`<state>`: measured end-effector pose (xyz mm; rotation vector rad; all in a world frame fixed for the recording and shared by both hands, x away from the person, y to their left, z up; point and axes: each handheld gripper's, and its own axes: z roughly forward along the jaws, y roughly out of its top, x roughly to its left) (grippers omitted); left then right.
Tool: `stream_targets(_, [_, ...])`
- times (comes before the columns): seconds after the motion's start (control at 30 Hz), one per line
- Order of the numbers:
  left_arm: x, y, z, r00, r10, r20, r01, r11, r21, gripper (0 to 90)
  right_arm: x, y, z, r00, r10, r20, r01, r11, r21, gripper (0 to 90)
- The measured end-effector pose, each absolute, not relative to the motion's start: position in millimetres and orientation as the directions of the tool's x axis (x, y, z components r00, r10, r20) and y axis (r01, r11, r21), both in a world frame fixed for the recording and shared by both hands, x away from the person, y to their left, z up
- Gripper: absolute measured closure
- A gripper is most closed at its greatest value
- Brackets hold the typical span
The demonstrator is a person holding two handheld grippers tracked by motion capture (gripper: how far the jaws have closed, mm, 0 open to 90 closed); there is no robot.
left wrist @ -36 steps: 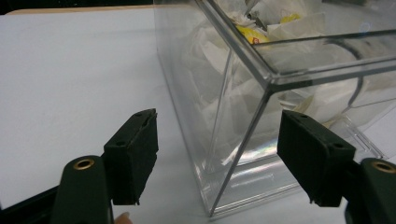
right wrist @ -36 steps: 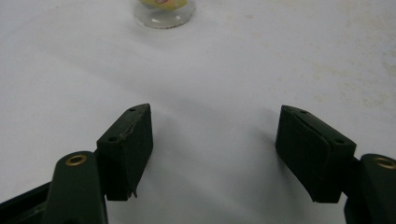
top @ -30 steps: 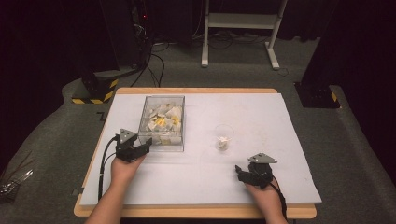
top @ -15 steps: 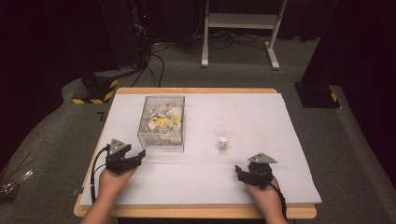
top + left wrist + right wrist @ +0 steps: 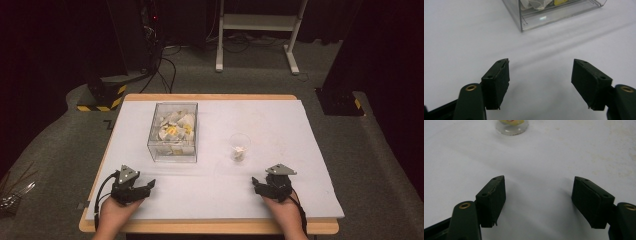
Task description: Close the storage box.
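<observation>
Jaws of the left gripper (image 5: 150, 185) and right gripper (image 5: 256, 183) gape wide, empty — the left's just widened. Beyond the left sits a clear box (image 5: 174, 132) of packets; beyond the right, a small cup (image 5: 239, 146).

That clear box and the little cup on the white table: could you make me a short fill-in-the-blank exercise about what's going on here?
1. The clear box holds pale and ____ pieces.
2. The small clear cup stands nearer the ____ gripper.
3. The left gripper has its jaws ____, with nothing between them.
4. Both grippers rest near the ____ edge of the white table.

Missing words: yellow; right; open; near (the person's)
</observation>
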<state>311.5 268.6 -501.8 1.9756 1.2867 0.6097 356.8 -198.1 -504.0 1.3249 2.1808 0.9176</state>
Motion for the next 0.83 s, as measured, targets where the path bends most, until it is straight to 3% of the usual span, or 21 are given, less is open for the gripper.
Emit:
stream_targets(0.33, [312.3, 268.9, -508.8, 0.400, 0.916, 0.004, 0.610, -0.270, 0.745, 21.6, 359.0, -199.0, -501.2, -0.462, 0.886, -0.045, 0.602, 0.350, 0.718, 20.2])
stream_targets(0.6, [312.9, 270.2, -508.7, 0.416, 0.909, 0.001, 0.610, -0.280, 0.741, 20.1, 363.8, -224.5, -500.1, -0.378, 0.922, -0.083, 0.620, 0.319, 0.717, 20.0])
stream_targets(0.7, [313.1, 270.2, -508.8, 0.417, 0.909, -0.001, 0.611, -0.280, 0.741, 19.9, 366.7, -231.3, -503.3, -0.366, 0.930, -0.027, 0.647, 0.275, 0.711, 18.6])
stream_targets(0.83, [313.3, 270.3, -508.8, 0.420, 0.907, -0.002, 0.612, -0.282, 0.739, 19.4, 366.6, -231.6, -503.6, -0.367, 0.930, -0.028, 0.645, 0.276, 0.712, 18.6])
